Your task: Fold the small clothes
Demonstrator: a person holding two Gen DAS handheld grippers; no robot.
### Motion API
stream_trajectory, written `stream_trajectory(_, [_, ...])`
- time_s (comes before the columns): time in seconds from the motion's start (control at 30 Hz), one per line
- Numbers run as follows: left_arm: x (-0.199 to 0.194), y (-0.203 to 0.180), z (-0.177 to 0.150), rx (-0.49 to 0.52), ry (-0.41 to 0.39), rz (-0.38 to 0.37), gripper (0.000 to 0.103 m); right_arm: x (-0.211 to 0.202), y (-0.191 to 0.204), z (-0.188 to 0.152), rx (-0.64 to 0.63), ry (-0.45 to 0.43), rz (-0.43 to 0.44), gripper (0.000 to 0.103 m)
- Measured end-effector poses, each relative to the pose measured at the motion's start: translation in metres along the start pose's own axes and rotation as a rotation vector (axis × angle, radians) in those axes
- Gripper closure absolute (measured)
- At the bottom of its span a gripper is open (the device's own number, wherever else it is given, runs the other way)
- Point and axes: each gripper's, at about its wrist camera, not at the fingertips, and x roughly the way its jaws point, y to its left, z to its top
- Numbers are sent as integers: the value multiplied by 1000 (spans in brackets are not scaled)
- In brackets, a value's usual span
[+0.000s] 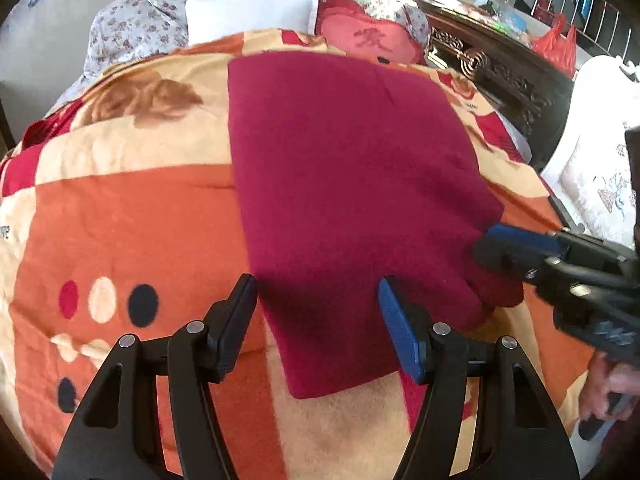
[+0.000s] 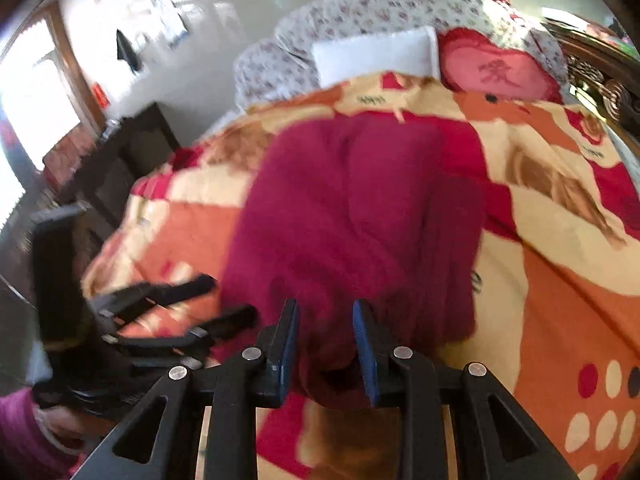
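A dark red knitted garment [image 1: 352, 168] lies spread on an orange, cream and red patterned blanket [image 1: 132, 220] on a bed. My left gripper [image 1: 318, 296] is open, its fingers straddling the garment's near left edge, holding nothing. My right gripper [image 1: 486, 244] comes in from the right and pinches the garment's near right corner. In the right wrist view the right gripper [image 2: 326, 320] is closed on a bunched fold of the garment [image 2: 352, 216], which is lifted a little. The left gripper [image 2: 224, 300] shows open at the left there.
A white pillow [image 1: 252, 16], a pink heart cushion [image 1: 368, 40] and a floral quilt [image 1: 160, 12] lie at the bed's head. A dark carved wooden headboard [image 1: 492, 64] and a white embroidered cushion [image 1: 596, 176] are on the right. A dark cabinet [image 2: 120, 160] stands left of the bed.
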Motion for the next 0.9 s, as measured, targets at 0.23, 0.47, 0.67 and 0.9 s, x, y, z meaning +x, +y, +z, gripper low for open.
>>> stream_trajectory(0.23, [1, 2, -3, 6, 10, -7, 40, -10, -37, -22, 115, 3, -5, 84])
stream_trajectory(0.47, [-22, 26, 2, -69, -65, -78, 40, -39, -51, -9, 208, -115, 19, 44])
stream_trajectory(0.67, [-6, 46, 12, -196, -41, -194, 36, -12, -50, 14, 272, -148, 85, 21])
stream_trajectory(0.9, [26, 56, 16, -276, 17, -312, 23, 37, -72, 28, 294, -49, 131, 21])
